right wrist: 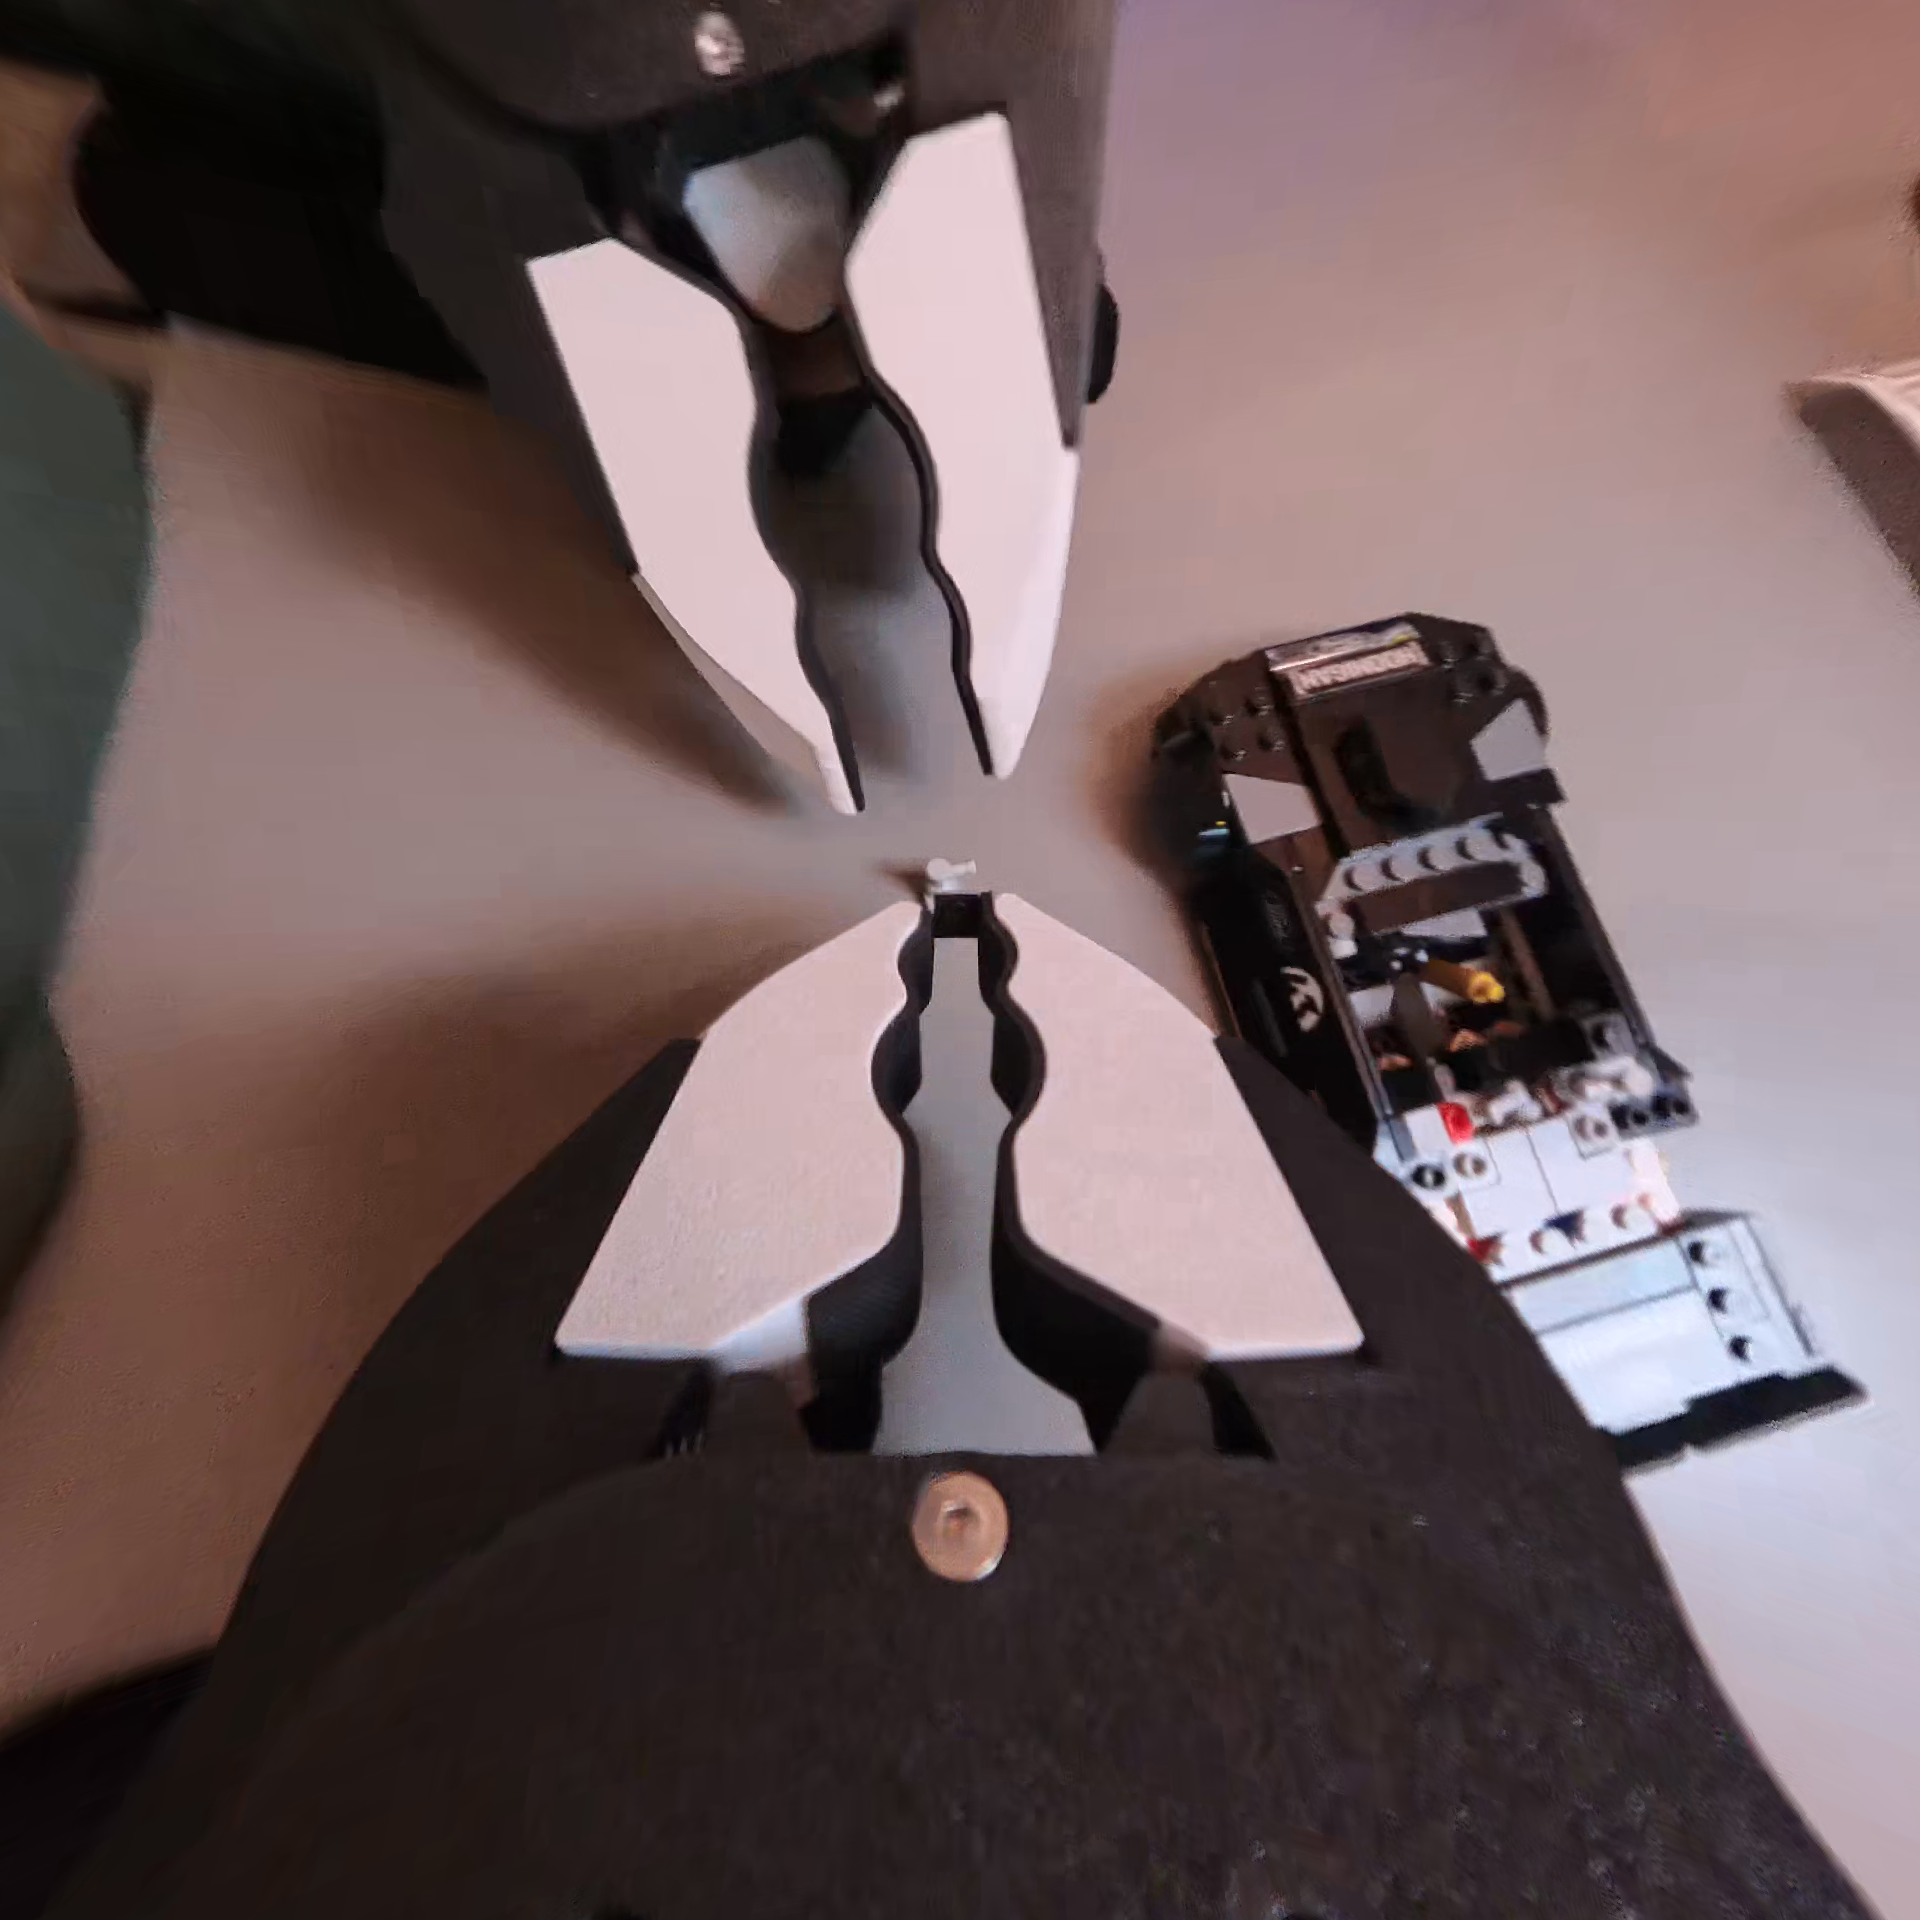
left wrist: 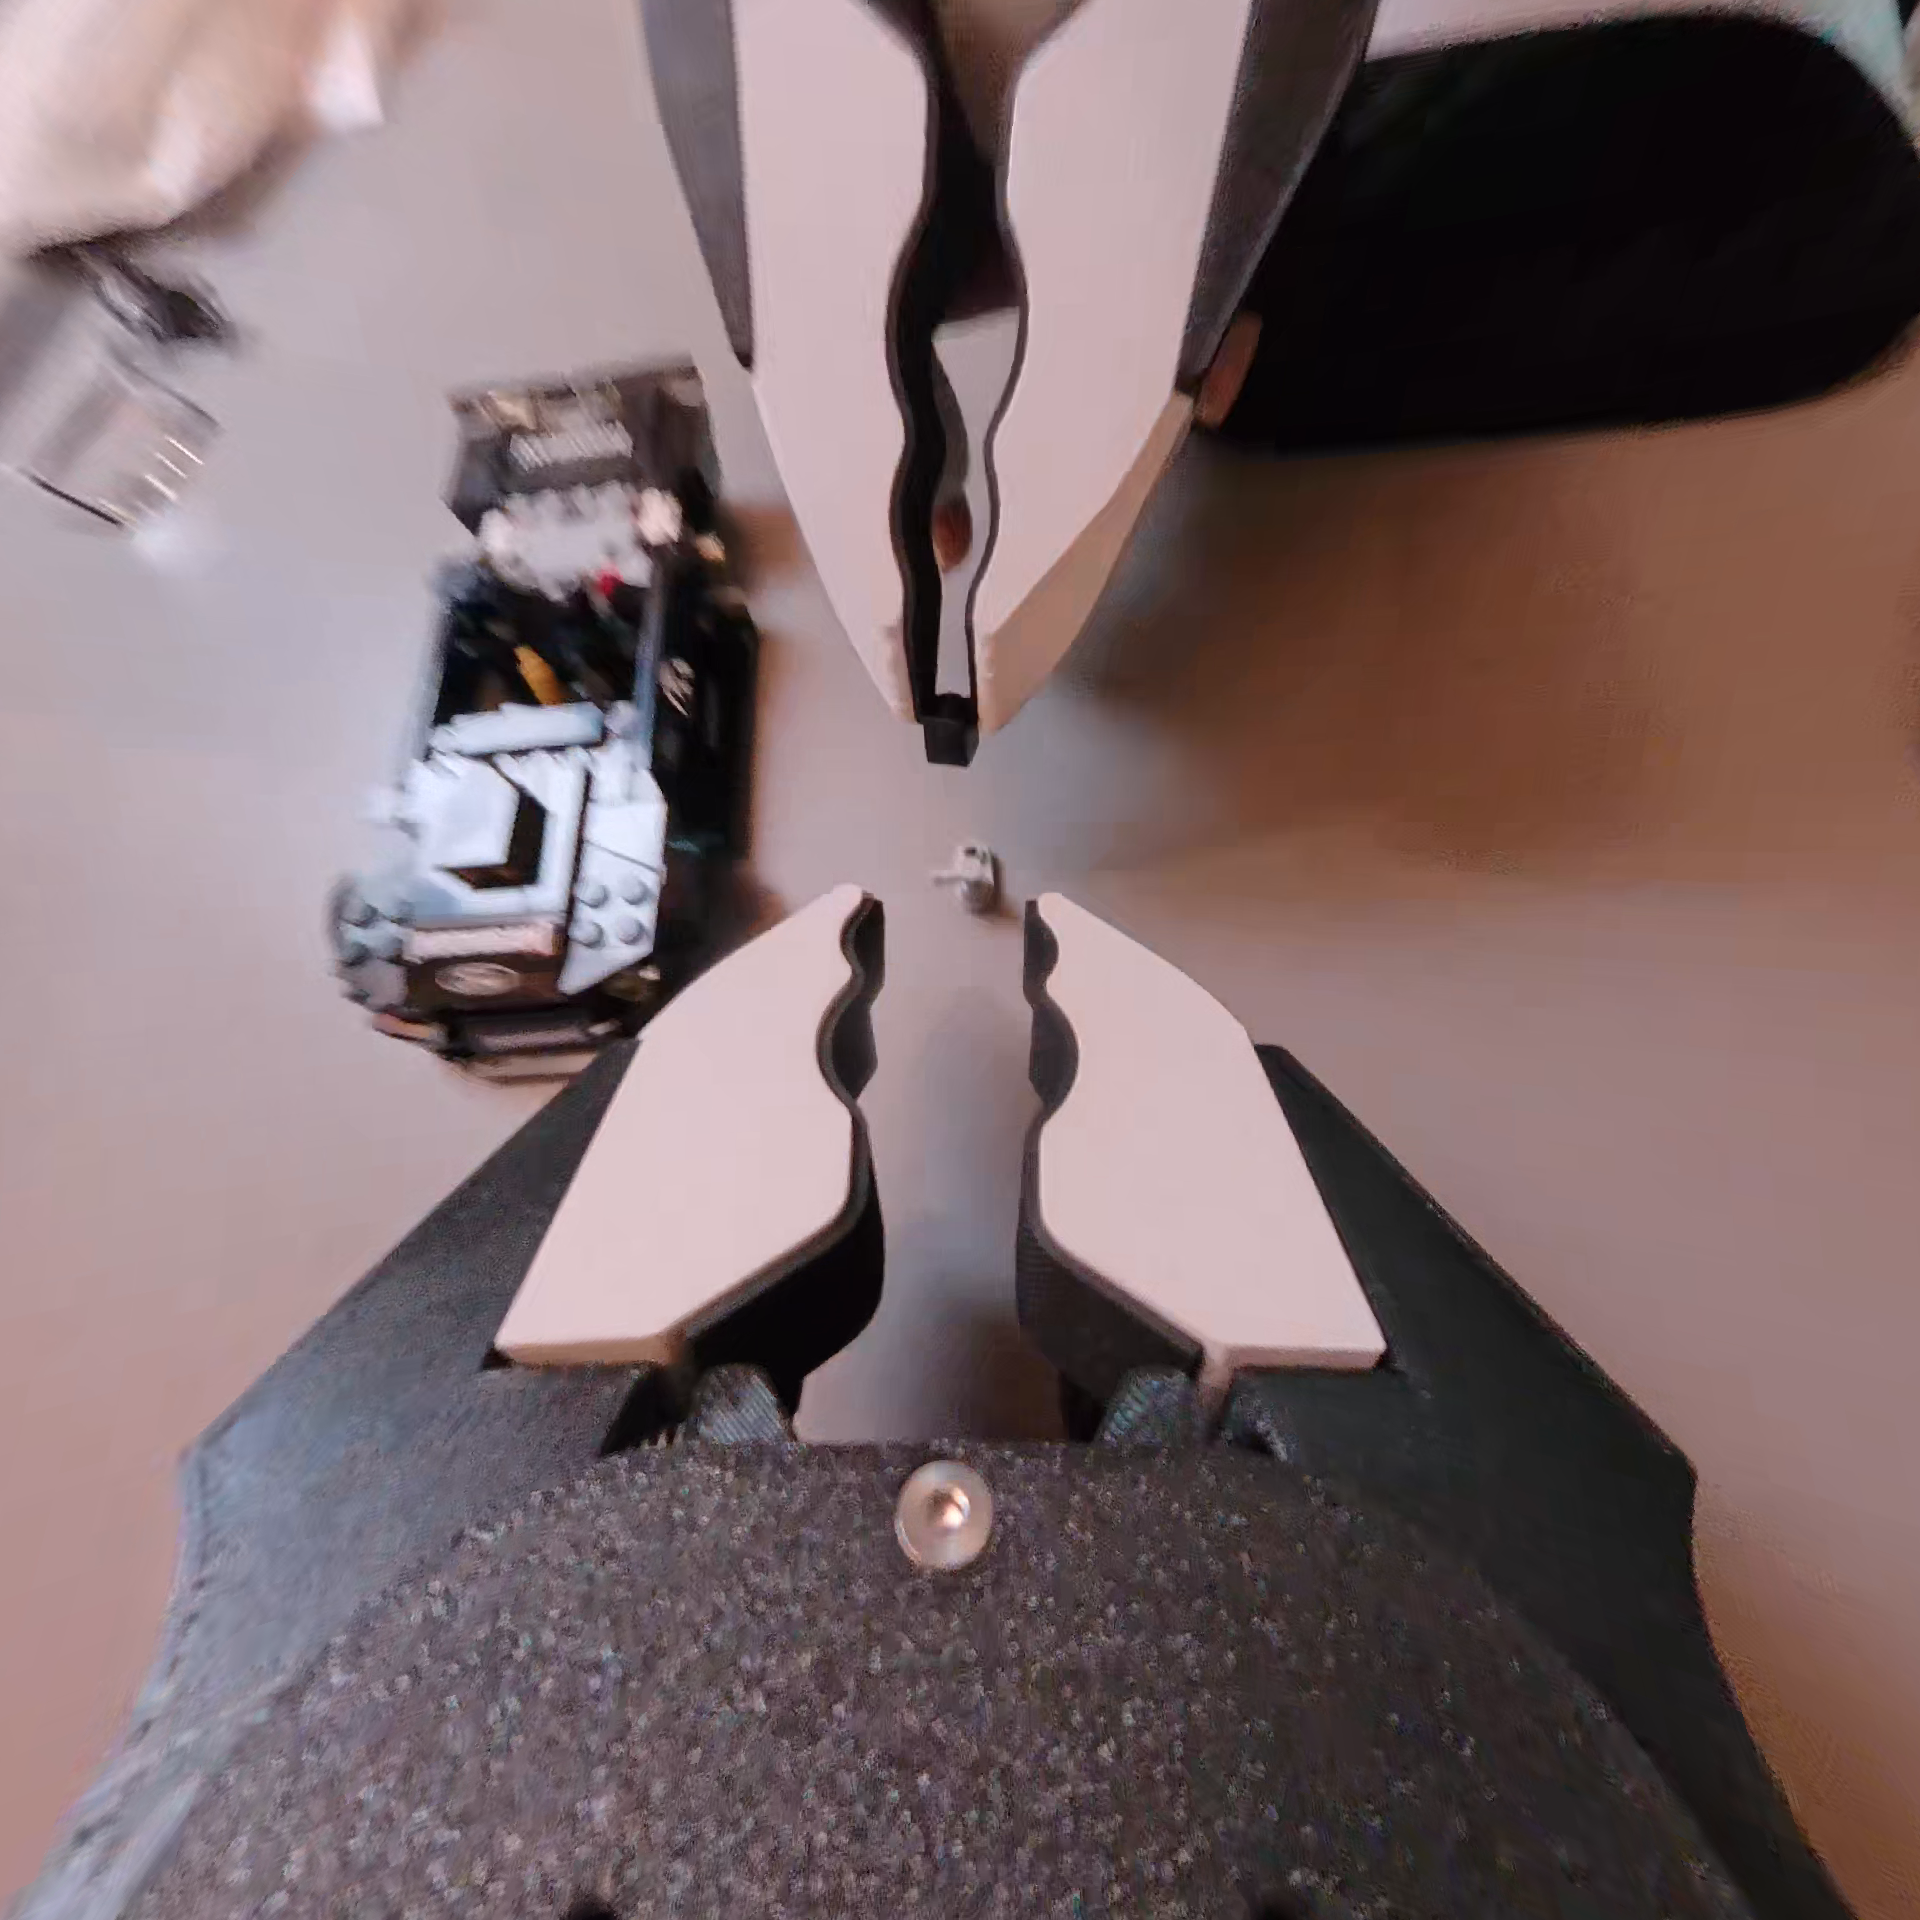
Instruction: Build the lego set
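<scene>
the half-built black and pale grey lego car (right wrist: 1455, 1039) lies roofless on the plain desk (right wrist: 1558, 416), well short of finished, while the right claw (right wrist: 957, 914), clamped on a small black brick (right wrist: 957, 918), faces the gaping left claw (left wrist: 951, 909) over a tiny grey piece (left wrist: 971, 871).

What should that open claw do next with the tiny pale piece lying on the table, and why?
Probably ease the left gripper forward and close on the small pale piece: its fingers are open, the piece lies just ahead, and the right gripper already holds a small black piece.
</scene>
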The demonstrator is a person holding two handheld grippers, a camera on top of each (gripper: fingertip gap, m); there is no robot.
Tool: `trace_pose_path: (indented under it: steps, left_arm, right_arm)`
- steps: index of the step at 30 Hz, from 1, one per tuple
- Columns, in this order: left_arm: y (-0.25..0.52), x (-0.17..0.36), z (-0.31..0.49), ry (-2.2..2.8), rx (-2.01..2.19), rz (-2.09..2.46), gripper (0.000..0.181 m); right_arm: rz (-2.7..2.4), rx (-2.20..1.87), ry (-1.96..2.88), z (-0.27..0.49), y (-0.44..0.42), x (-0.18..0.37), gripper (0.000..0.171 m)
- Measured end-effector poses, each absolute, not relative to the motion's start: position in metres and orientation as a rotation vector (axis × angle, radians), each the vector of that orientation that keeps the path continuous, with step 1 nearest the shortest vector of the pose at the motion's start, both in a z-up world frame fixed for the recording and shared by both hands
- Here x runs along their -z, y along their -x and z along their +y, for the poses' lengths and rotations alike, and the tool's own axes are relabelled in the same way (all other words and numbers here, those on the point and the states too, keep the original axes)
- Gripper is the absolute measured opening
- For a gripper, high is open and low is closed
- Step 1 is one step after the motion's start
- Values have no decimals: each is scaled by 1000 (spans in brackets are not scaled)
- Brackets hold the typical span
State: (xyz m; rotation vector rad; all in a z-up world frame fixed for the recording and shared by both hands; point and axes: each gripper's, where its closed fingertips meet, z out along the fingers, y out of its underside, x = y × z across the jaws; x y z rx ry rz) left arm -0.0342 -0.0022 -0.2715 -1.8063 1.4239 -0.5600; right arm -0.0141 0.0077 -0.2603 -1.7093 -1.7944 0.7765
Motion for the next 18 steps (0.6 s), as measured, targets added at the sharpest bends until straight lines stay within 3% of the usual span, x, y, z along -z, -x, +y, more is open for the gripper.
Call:
trace_pose_path:
  steps: [4,18]
  left_arm:
    - [30,295,-5,1900,529,1507,21]
    - [24,296,2,1896,536,1517,6]
  right_arm:
    - [-1945,-661,1687,7,18,276,8]
    - [-2096,-611,1743,5,22,288,8]
